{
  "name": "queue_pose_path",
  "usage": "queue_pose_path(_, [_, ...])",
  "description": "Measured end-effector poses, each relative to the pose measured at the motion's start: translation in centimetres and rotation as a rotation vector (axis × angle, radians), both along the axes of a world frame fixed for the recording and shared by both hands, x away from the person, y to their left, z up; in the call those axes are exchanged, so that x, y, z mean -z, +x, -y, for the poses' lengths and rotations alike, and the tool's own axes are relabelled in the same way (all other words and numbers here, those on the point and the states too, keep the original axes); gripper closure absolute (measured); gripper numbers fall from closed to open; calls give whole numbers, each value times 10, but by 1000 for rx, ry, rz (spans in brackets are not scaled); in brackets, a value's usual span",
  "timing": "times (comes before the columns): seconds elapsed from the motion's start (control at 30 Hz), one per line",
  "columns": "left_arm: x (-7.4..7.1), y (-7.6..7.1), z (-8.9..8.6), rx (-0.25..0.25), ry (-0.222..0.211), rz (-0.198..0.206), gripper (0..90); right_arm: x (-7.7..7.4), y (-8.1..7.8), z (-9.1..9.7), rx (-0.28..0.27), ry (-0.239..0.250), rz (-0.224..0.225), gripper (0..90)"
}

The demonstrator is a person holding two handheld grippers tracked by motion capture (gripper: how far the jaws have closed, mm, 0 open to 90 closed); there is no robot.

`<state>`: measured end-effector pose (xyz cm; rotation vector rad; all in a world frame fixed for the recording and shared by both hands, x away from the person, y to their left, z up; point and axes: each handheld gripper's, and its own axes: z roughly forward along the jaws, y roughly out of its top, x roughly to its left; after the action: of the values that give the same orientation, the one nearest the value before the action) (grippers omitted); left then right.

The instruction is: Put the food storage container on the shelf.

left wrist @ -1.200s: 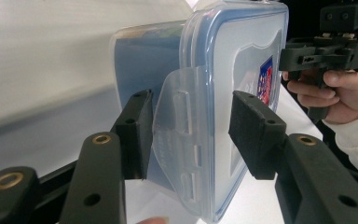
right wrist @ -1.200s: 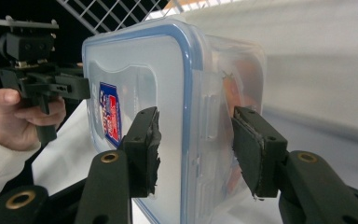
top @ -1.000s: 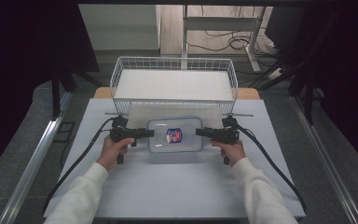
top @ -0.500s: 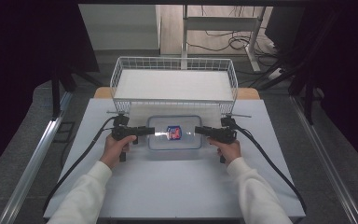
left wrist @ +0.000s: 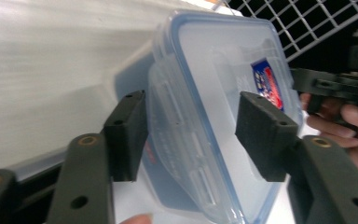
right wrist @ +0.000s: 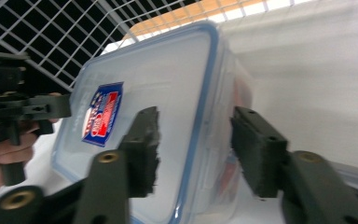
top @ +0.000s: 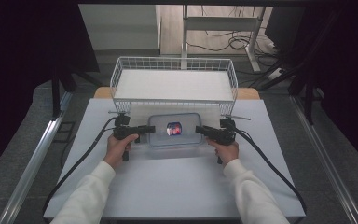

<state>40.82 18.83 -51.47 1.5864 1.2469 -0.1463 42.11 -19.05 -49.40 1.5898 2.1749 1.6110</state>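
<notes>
Plastic container point(top: 175, 130) between both half-open tools

There is one table point(top: 121, 186), and on it stand one clear plastic container point(top: 175, 140) with one blue-rimmed lid point(left wrist: 223, 60) and one white wire basket point(top: 175, 65). The lid carries one blue and red sticker point(top: 174, 128). There are two grippers, the left gripper point(top: 150, 129) and the right gripper point(top: 199, 129), each has two black fingers point(left wrist: 126, 130), and two hands point(top: 119, 148) in two white sleeves point(top: 88, 196) hold them.
</notes>
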Motion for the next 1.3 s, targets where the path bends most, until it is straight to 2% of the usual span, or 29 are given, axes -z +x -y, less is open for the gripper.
queue_pose_path(0.07, [-2,-2,-1,-10,20,15,388,-3,-3,1,16,-16,26,476])
queue_pose_path(0.1, [-4,-4,-2,-1,53,27,371,-5,-5,3,13,-23,38,472])
queue_pose_path(0.17, [-8,-11,-4,4,81,52,346,-10,-11,5,8,-43,73,470])
queue_pose_path(0.2, [-11,-17,-4,-9,82,58,339,-13,-15,7,-1,-61,96,472])
queue_pose_path(0.33, [-19,-38,-5,18,136,108,325,-23,-32,10,-59,-135,174,522])
queue_pose_path(0.4, [-23,-54,-6,42,180,141,318,-28,-42,10,-92,-179,219,550])
queue_pose_path(0.47, [-25,-67,-6,57,194,160,313,-31,-51,10,-118,-221,248,571])
queue_pose_path(0.53, [-26,-83,-7,71,213,181,310,-33,-63,8,-153,-282,284,593])
queue_pose_path(0.63, [-25,-101,-7,103,241,186,306,-34,-80,5,-202,-367,349,618])
queue_pose_path(0.77, [-25,-120,-6,137,285,201,291,-32,-100,-2,-271,-416,361,650])
queue_pose_path(0.87, [-26,-133,-6,155,277,205,291,-28,-107,-13,-318,-421,342,691])
queue_pose_path(0.9, [-26,-136,-6,156,278,206,291,-25,-108,-19,-352,-418,336,731])
queue_pose_path(0.97, [-25,-142,-6,164,281,204,291,-20,-108,-24,-389,-378,288,813])
queue_pose_path(1.03, [-23,-149,-6,173,301,203,291,-14,-108,-34,-418,-412,276,882])
queue_pose_path(1.1, [-22,-151,-5,179,308,200,291,-8,-106,-44,-436,-422,265,886])
queue_pose_path(1.17, [-21,-152,-5,183,308,199,291,-4,-103,-54,-441,-454,268,887])
queue_pose_path(1.3, [-21,-152,-6,179,303,197,291,3,-96,-75,-459,-473,267,887])
